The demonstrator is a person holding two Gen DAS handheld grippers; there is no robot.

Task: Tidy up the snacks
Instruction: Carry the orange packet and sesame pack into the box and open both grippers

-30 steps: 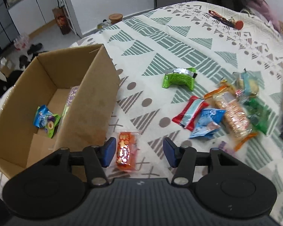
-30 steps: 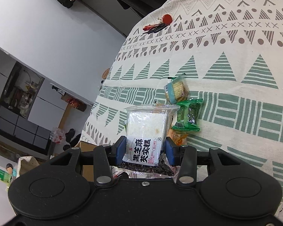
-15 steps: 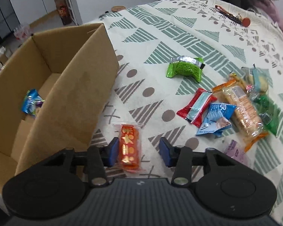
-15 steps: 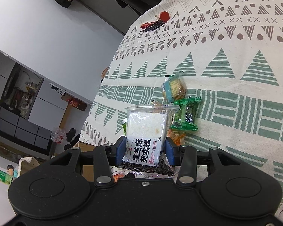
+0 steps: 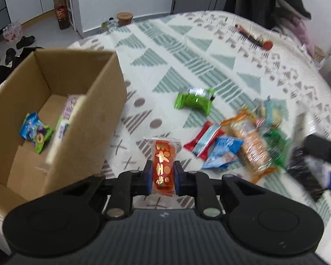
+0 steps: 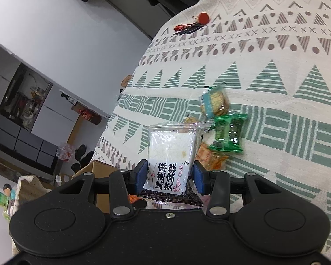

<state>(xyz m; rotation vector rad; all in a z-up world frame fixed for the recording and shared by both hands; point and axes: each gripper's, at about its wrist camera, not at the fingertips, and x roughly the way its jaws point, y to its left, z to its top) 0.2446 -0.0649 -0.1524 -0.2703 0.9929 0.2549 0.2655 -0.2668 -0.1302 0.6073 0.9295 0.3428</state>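
Closed now, left tool (image 5: 163,177) clamps orange packet (image 5: 164,165); right tool (image 6: 169,176) grips "BLACK SESAME SEEDS" cake (image 6: 171,152).

An open cardboard box (image 5: 81,119) fills the left of the left-wrist frame, its tall near wall the barrier. Bare patterned bed cover (image 5: 165,66) runs through the centre. A heap of snack packets (image 5: 242,141) crowds the right, beside the green packet (image 5: 194,100).

"black sesame seeds rice cake" on pkt (image 6: 171,154)
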